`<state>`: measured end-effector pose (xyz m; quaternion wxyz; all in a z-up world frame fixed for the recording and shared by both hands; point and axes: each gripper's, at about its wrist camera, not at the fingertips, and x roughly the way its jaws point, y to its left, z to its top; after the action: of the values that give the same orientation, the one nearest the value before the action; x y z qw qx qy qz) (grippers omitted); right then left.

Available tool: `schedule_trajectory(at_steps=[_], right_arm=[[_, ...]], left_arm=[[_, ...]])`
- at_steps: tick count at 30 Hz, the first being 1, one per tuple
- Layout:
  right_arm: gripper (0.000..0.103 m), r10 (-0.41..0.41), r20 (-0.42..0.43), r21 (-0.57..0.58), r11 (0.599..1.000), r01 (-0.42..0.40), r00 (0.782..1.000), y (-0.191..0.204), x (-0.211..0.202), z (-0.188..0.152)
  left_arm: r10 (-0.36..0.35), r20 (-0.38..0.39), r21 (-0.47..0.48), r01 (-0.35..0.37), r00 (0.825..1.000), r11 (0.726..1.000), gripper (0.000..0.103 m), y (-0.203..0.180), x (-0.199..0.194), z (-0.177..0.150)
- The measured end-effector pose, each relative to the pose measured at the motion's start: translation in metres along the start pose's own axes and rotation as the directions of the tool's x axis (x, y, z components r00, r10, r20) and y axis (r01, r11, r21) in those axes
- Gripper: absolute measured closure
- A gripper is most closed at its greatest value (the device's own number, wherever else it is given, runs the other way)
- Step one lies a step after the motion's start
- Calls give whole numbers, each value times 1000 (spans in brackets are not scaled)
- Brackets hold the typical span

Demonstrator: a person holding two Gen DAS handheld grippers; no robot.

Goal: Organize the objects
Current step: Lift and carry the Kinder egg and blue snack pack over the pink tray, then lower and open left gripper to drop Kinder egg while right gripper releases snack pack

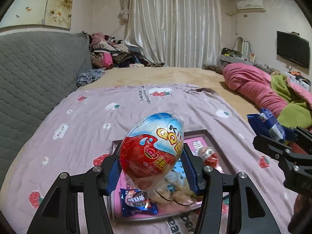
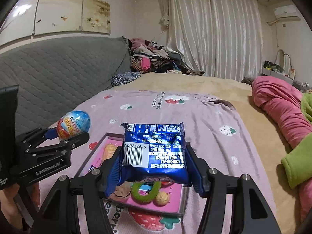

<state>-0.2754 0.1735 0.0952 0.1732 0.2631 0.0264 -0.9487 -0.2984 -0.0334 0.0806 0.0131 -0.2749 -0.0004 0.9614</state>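
Left wrist view has the egg-shaped candy (image 1: 152, 146) front and center, red on the bottom and blue-white on top, wrapped in crinkly clear plastic, and the left gripper (image 1: 151, 167) is clamped on it with both blue ribbed pads pressed against its sides, so it's held up in the air above the tray (image 1: 212, 136). That tray is a shallow rectangular thing with a grey rim and a pink printed floor, and inside it I can see a small blue snack packet (image 1: 138, 201) near the front edge plus what looks like a second egg candy (image 1: 208, 154) further back, kinda blurry. Right wrist view shows the right gripper (image 2: 154, 167) closed on a shiny blue foil snack bag (image 2: 154, 148), barcode side facing the camera, also hovering over the same tray; under it there's a fuzzy green ring (image 2: 145, 192) and a little round brown thing (image 2: 161, 198) just beside it, can't tell what that one is. The bag blocks most of the tray's middle. The tray sits on a lilac sheet with strawberry prints (image 1: 78, 120), spread over a tan bed cover (image 1: 165, 74). Off to the side there's a grey quilted headboard (image 1: 37, 74), a rumpled pink and green blanket pile (image 1: 269, 91), and a heap of clothes (image 1: 115, 54) in front of glossy white curtains (image 1: 175, 23).
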Motion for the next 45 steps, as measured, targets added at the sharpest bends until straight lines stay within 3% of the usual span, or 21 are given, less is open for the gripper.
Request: schedule_trajectory(at_steps=[7, 17, 45], right_arm=[[42, 16, -27, -34, 999, -17, 1000, 15, 35, -14], [42, 8, -134, -120, 992, -24, 991, 43, 92, -47], [41, -23, -243, -102, 995, -1, 970, 28, 137, -80]], left_arm=[[7, -44, -4, -7, 999, 1000, 45, 12, 48, -27], [42, -99, 15, -41, 994, 999, 45, 27, 90, -63], [22, -171, 16, -19, 985, 1000, 44, 26, 116, -82]])
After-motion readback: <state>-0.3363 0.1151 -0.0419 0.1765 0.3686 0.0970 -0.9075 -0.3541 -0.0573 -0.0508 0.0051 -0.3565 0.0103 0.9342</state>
